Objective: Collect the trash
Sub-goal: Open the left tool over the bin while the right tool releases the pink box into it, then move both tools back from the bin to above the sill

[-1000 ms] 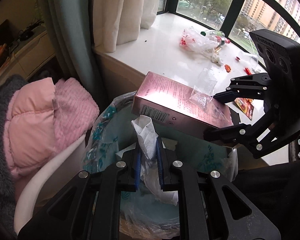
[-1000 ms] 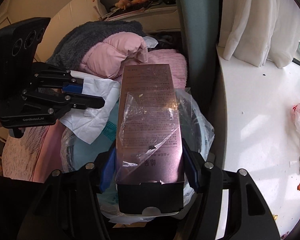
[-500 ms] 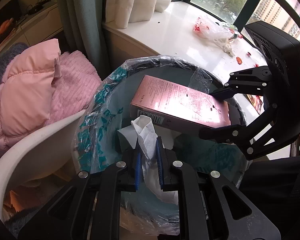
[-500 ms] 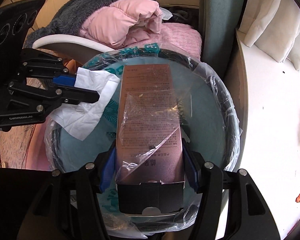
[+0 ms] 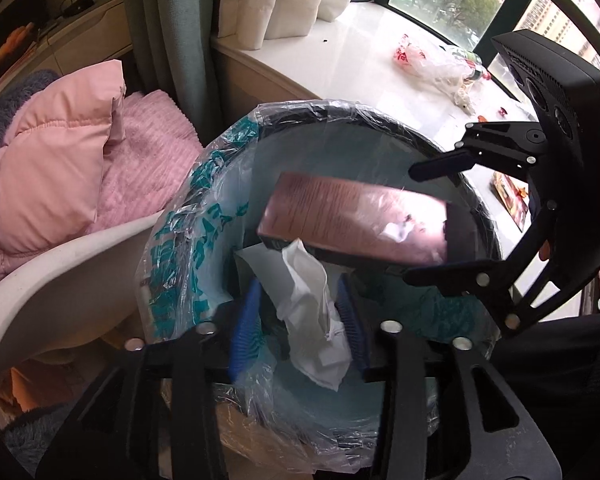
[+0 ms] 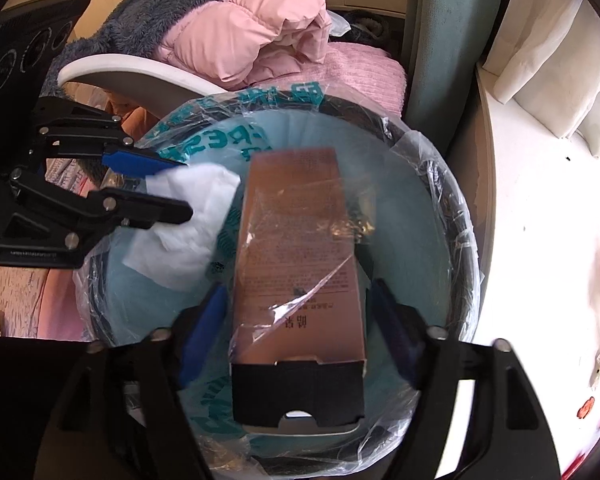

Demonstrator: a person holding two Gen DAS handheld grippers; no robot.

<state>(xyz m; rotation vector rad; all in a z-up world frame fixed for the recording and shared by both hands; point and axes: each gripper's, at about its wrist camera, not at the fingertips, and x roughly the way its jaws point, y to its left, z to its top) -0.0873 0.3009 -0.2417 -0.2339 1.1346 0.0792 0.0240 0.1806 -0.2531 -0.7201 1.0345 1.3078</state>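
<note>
A bin lined with a teal-printed clear bag (image 5: 340, 114) (image 6: 460, 220) fills both views from above. My left gripper (image 5: 298, 320) (image 6: 184, 190) hangs over its near side. Its jaws are opening, and a crumpled white tissue (image 5: 308, 308) (image 6: 188, 224) lies loose between the blue pads (image 5: 246, 320) with a gap on each side. My right gripper (image 6: 298, 320) (image 5: 414, 224) is over the bin too, jaws opening wide. The pink carton (image 6: 296, 240) (image 5: 352, 220), with clear film stuck on top, sits between its pads without touching them and looks blurred.
A white chair (image 5: 60, 280) piled with a pink jacket (image 5: 52, 168) and grey fleece stands left of the bin. Behind it are a green curtain (image 5: 164, 40) and a white window sill (image 5: 340, 52) with a plastic bag (image 5: 428, 64), a bottle and small wrappers.
Both grippers came down over the bin. Their jaws have spread apart, letting go of the tissue and the pink carton, and the carton has sunk lower into the bin.
</note>
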